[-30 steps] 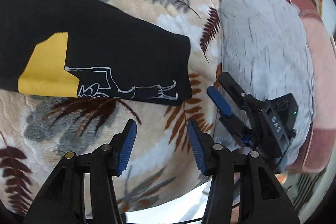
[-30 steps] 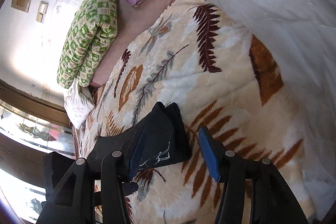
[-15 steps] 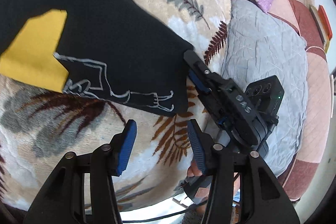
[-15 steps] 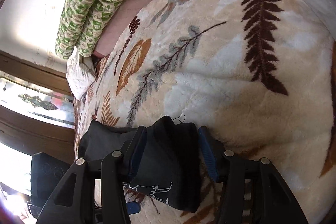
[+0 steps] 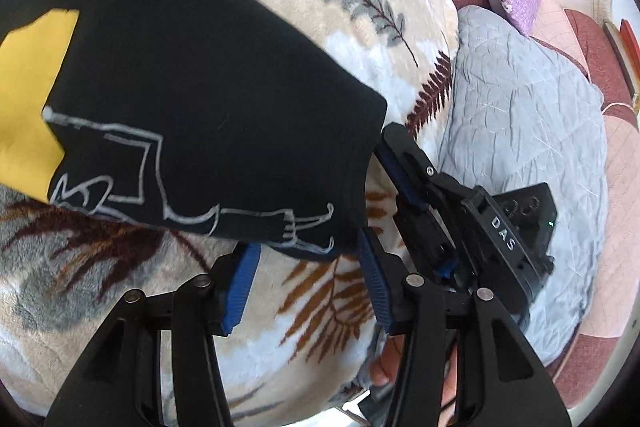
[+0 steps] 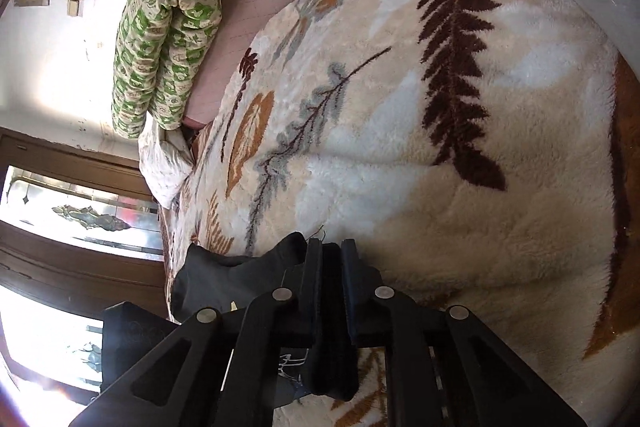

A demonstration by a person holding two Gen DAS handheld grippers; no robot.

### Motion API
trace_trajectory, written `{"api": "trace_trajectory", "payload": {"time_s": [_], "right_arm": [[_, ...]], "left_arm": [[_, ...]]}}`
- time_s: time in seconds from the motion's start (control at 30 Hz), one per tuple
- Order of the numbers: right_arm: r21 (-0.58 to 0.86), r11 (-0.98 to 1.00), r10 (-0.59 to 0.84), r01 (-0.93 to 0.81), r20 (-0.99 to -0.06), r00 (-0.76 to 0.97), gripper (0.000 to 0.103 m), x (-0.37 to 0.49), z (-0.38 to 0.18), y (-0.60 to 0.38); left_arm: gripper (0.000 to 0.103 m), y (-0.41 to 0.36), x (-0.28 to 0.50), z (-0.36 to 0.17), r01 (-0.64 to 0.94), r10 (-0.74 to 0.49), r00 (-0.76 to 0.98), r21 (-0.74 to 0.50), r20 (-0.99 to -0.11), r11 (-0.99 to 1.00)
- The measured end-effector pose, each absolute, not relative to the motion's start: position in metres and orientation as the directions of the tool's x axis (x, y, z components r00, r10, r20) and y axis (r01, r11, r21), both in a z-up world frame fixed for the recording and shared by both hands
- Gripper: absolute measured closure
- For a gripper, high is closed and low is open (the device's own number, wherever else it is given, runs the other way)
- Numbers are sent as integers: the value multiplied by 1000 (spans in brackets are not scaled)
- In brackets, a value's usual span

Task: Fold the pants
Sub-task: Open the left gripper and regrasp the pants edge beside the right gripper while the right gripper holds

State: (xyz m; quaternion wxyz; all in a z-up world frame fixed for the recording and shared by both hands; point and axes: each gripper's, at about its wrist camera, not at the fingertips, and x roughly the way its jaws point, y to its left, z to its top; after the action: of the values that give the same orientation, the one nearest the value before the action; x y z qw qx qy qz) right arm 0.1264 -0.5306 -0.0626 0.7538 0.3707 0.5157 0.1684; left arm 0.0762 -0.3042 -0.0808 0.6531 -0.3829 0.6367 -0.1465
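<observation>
Your right gripper was pinched on the hem corner of the black pants, its two fingers pressed together with a fold of dark cloth squeezed between them. Your left gripper was spread wide, and the near hem corner sat just past its fingertips, slightly ahead of the gap and not yet between the pads. The pants lay on the leaf-patterned blanket covering the bed, ahead of and to the left of your left gripper. The leg's long axis ran from the hem at your fingertips away toward the upper left, past the white line drawing and the yellow patch, so the cuff end pointed at you and the rest of the garment pointed away. The hem edge itself ran crosswise between your two grippers, with the right one already on its far corner and the left one nearest the free corner. That seemed to be the relation the next move depended on: a short push forward would likely have put the cloth between your left fingers. A grey quilt lay beyond your right gripper, well clear of the pants.
</observation>
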Motion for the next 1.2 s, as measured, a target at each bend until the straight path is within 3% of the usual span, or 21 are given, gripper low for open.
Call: {"api": "trace_trajectory", "payload": {"time_s": [0.07, 0.1, 0.2, 0.37, 0.63, 0.7, 0.73, 0.77, 0.9, 0.93, 1.1, 1.2], "right_arm": [[724, 679, 630, 124, -661, 408, 90, 127, -60, -530], [719, 683, 625, 126, -665, 408, 90, 127, -58, -529], [721, 682, 627, 122, -663, 408, 84, 125, -54, -529], [726, 680, 638, 107, -657, 402, 60, 128, -49, -526], [733, 671, 666, 112, -662, 344, 60, 134, -63, -511], [735, 670, 671, 105, -660, 338, 61, 133, -63, -511], [728, 678, 664, 101, -665, 341, 69, 132, -61, -511], [720, 687, 658, 96, -673, 338, 84, 130, -60, -510], [687, 724, 628, 67, -695, 350, 93, 124, -47, -509], [676, 734, 617, 60, -701, 357, 100, 123, -42, -508], [641, 766, 587, 48, -728, 354, 101, 119, -26, -498], [638, 760, 555, 125, -737, 385, 90, 117, -29, -508]], "left_arm": [[73, -305, 79, -80, -286, -665, 143, -674, -733, 681], [89, -305, 81, -81, -276, -669, 137, -676, -731, 683], [95, -295, 83, -91, -303, -701, 113, -696, -704, 650], [95, -288, 80, -89, -291, -717, 113, -713, -688, 638], [95, -287, 82, -87, -295, -737, 103, -728, -668, 619], [95, -288, 84, -89, -302, -743, 96, -730, -663, 613], [95, -287, 84, -89, -305, -747, 93, -733, -658, 608], [95, -286, 84, -89, -307, -750, 89, -735, -655, 605], [95, -281, 84, -88, -307, -759, 88, -743, -645, 595], [95, -278, 83, -87, -309, -762, 89, -745, -642, 591], [95, -268, 82, -85, -299, -756, 99, -744, -648, 598], [95, -267, 80, -87, -298, -758, 84, -742, -647, 600]]}}
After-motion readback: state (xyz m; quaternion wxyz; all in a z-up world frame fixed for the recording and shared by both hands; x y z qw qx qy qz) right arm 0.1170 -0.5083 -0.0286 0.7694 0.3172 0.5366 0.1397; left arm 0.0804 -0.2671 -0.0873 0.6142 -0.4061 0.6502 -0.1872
